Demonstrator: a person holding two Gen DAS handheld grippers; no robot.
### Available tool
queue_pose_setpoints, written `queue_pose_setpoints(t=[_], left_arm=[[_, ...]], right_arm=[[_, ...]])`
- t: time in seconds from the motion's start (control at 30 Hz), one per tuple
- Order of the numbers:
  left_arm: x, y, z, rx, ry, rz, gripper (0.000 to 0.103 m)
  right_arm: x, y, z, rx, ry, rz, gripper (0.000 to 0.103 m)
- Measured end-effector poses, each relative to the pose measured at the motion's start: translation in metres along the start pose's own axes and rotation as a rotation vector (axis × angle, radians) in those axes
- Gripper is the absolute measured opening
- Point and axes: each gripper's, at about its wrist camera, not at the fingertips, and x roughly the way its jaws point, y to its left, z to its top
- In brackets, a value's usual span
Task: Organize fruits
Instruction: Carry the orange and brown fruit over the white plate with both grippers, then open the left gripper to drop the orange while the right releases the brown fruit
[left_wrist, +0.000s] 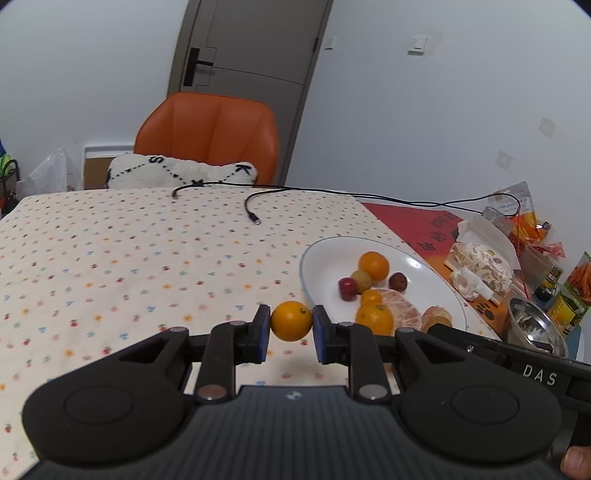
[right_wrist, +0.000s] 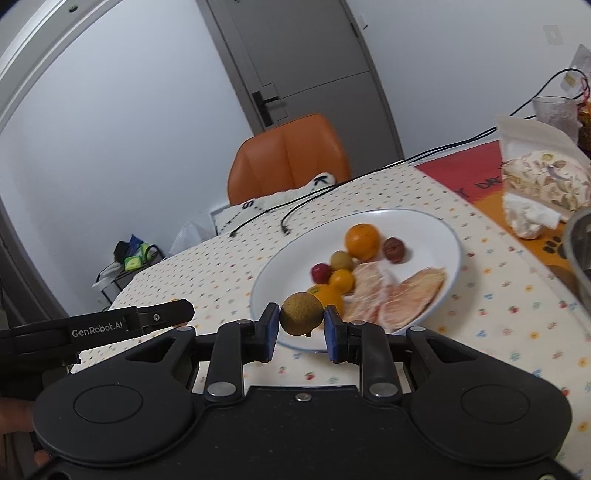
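Note:
My left gripper (left_wrist: 291, 321) is shut on a small orange (left_wrist: 291, 320), held above the dotted tablecloth just left of the white plate (left_wrist: 321, 254). My right gripper (right_wrist: 301, 319) is shut on a round brown-green fruit (right_wrist: 301, 313), held over the near rim of the same white plate (right_wrist: 448, 236). On the plate lie a large orange (right_wrist: 362, 236), a dark red fruit (right_wrist: 393, 249), a green-yellow fruit (right_wrist: 341, 260), a red fruit (right_wrist: 320, 272), small oranges (right_wrist: 341, 280) and peeled pomelo pieces (right_wrist: 399, 291). The left gripper's arm (right_wrist: 110, 325) shows at the left of the right wrist view.
An orange chair (left_wrist: 210, 136) with a white cushion (left_wrist: 177, 171) stands behind the table. Black cables (left_wrist: 255, 206) lie across the far side of the cloth. Snack packets (left_wrist: 480, 266), a steel bowl (left_wrist: 535, 326) and cartons crowd the right side on a red mat (left_wrist: 406, 218).

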Motion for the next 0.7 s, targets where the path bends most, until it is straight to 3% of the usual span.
queue_pose_setpoints(t=[0.37,0.7], left_arm=[[0.026,-0.015,0.015,0.042,-0.002,-0.003,0.022],[0.06,-0.024,0.019,0.058,0.042,-0.012,0.023]], right_arm=[[0.009,-0.026,0.011,0.024,-0.012,-0.037,0.025],[0.024,-0.048,0.02,0.055,-0.013,-0.069,0.025]])
